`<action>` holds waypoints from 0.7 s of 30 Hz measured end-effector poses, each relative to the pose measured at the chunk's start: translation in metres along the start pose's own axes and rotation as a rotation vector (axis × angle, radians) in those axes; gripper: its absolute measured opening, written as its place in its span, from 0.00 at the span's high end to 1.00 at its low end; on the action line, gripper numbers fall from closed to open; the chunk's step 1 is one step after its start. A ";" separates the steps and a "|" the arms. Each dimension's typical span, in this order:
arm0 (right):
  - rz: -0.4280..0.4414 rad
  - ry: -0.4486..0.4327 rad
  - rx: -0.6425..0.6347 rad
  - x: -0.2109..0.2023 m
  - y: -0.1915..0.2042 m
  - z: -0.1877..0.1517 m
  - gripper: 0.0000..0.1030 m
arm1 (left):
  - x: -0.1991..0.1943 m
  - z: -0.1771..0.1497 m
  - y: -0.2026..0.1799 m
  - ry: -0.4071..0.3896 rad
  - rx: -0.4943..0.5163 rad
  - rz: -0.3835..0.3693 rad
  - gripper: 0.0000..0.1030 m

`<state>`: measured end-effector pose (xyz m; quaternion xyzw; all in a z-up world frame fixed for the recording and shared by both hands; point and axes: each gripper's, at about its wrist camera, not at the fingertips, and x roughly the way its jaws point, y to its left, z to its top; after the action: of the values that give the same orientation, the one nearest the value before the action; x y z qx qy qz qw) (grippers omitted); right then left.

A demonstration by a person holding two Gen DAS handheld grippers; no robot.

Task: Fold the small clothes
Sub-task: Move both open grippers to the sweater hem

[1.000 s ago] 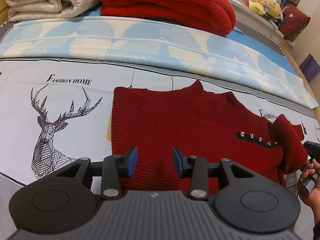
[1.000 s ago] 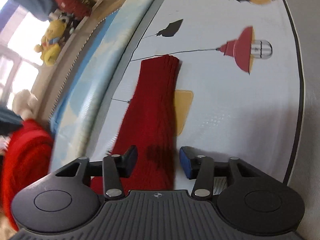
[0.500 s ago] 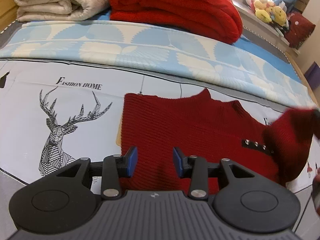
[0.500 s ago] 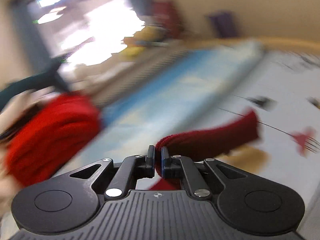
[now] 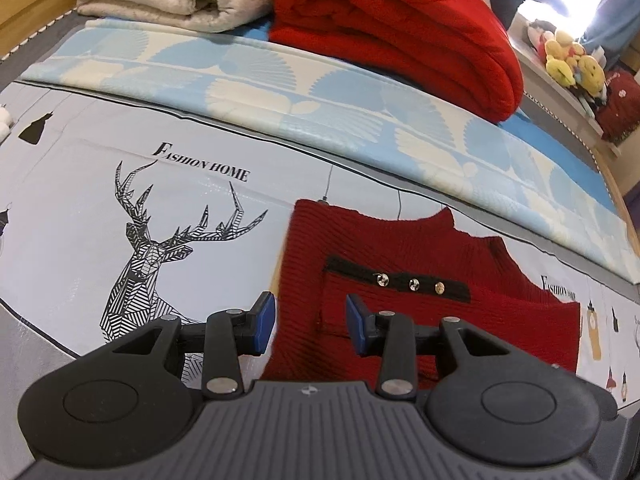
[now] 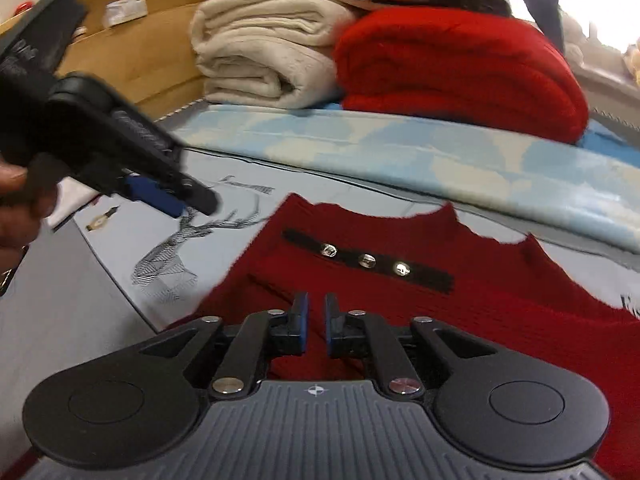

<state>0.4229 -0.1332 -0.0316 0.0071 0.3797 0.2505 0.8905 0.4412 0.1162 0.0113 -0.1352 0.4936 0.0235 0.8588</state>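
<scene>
The red sweater [image 5: 404, 280] is spread on the bed [image 5: 100, 208]. The left hand-held gripper [image 5: 310, 322] is held wide above its near-left edge; the right hand-held gripper [image 6: 316, 326] is narrowed, nothing gripped.

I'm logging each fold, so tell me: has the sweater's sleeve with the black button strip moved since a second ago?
Yes. The sleeve has swung from the sweater's right edge across its body, toward the deer print, and lies folded over it.
</scene>
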 end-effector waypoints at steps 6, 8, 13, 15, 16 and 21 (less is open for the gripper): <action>-0.194 0.172 0.134 0.018 -0.052 -0.015 0.53 | 0.009 -0.002 0.002 0.028 -0.017 -0.004 0.58; -0.223 0.253 0.131 0.022 -0.060 -0.028 0.54 | 0.010 -0.002 0.001 0.029 -0.015 -0.012 0.58; -0.245 0.184 0.191 -0.002 -0.072 -0.009 0.54 | 0.017 -0.004 0.001 0.017 -0.031 -0.042 0.58; -0.297 0.129 0.236 -0.017 -0.082 -0.001 0.54 | 0.025 -0.007 0.005 0.015 -0.071 -0.093 0.60; -0.336 0.092 0.280 -0.026 -0.091 0.004 0.53 | 0.030 -0.010 0.009 0.022 -0.098 -0.126 0.60; -0.515 -0.034 0.518 -0.063 -0.134 0.005 0.53 | 0.061 -0.019 0.017 0.048 -0.176 -0.170 0.64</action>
<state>0.4484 -0.2783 -0.0127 0.1407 0.4050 -0.0863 0.8993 0.4537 0.1218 -0.0535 -0.2521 0.4968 -0.0094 0.8304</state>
